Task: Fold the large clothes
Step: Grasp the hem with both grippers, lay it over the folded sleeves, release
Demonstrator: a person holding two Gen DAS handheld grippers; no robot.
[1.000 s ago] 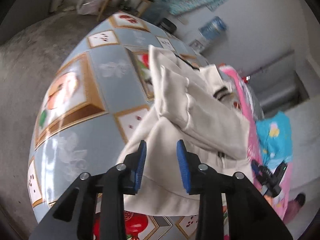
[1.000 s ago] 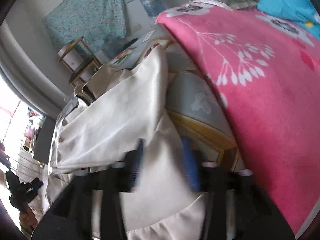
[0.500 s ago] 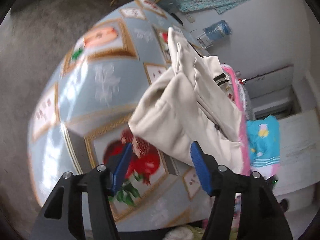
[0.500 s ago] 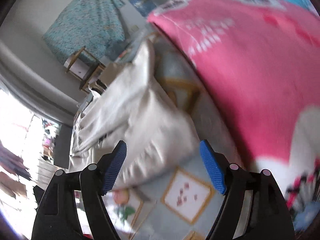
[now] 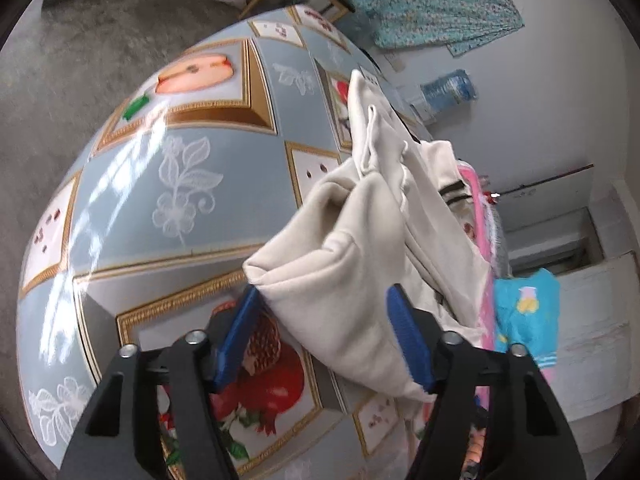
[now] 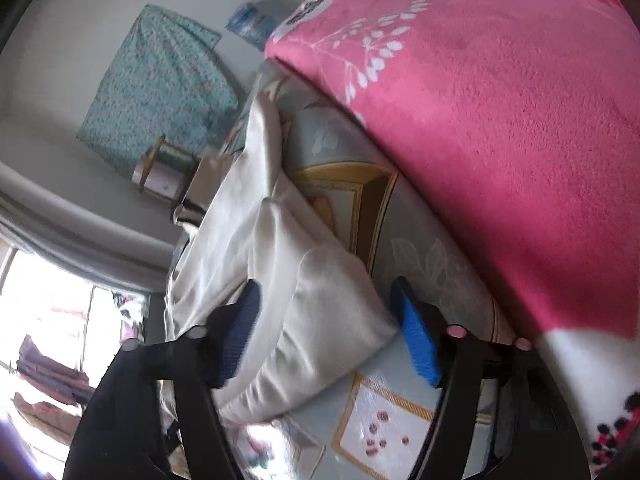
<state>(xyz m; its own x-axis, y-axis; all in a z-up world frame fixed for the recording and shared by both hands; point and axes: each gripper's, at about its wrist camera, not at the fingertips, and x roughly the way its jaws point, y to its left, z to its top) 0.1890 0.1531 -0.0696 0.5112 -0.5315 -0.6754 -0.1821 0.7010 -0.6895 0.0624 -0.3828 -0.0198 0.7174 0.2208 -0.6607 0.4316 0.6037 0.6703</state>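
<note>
I see a bench point(image 5: 224, 208) covered in a glossy blue-grey cloth printed with gold-framed fruit pictures, light glaring off it. Below it lies a grey carpeted floor point(image 5: 80, 56). The walls point(image 5: 560, 80) are pale grey; a turquoise patterned cloth point(image 6: 156, 84) hangs on one, with a small wooden stool point(image 6: 160, 172) beneath it. A blue water bottle point(image 5: 450, 90) rests by the wall. Bright daylight floods through a window point(image 6: 48, 312). A pink floral blanket point(image 6: 500, 120) fills one side.
</note>
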